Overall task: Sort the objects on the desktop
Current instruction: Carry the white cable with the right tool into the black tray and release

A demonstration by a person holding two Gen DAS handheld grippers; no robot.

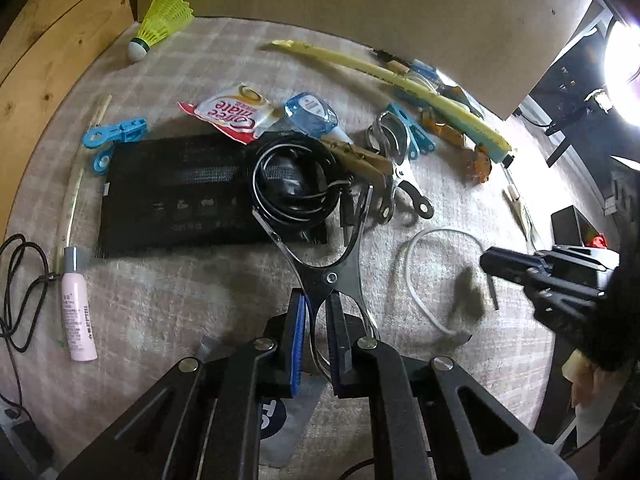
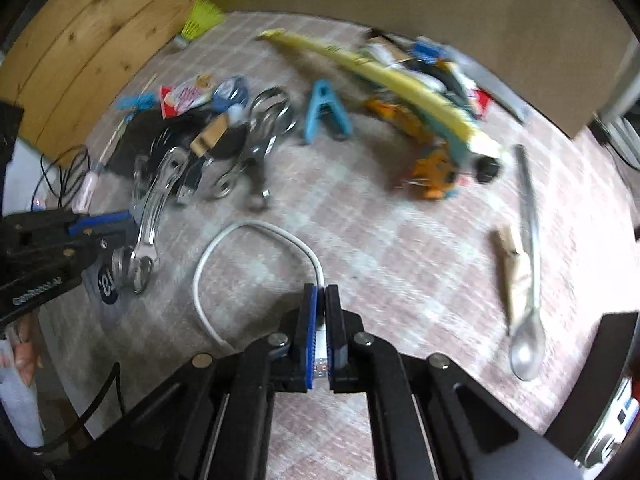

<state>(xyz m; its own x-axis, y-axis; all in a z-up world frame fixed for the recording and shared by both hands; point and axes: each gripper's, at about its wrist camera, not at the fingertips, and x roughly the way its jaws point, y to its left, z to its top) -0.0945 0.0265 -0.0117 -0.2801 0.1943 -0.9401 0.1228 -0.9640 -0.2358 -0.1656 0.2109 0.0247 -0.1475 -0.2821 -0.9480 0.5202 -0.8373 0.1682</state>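
Two grippers work over a bench (image 1: 168, 304) covered by a pale checked cloth and strewn with small things. Largest among them is a flat black mesh pouch (image 1: 176, 196), lying left of centre, with a coiled black cable (image 1: 294, 184) resting on its right end. A long yellow strip (image 1: 400, 84) runs diagonally across the far right side. Beside the pouch's right end, the left gripper (image 1: 316, 344) has its fingers drawn narrow on the handles of a metal spring clamp (image 1: 320, 256), whose open tips reach toward the coiled cable. The right gripper (image 2: 320, 340) has its fingers closed tight on the plug end of a short white cable (image 2: 240, 236), which loops over the cloth just ahead of it. A clear plastic spoon (image 2: 528, 320) lies at the right, touching a wooden clothespin (image 2: 512, 264). A pink tube (image 1: 78, 308) sits near the bench's left edge, and a yellow shuttlecock (image 1: 160, 24) stands at the far left corner.
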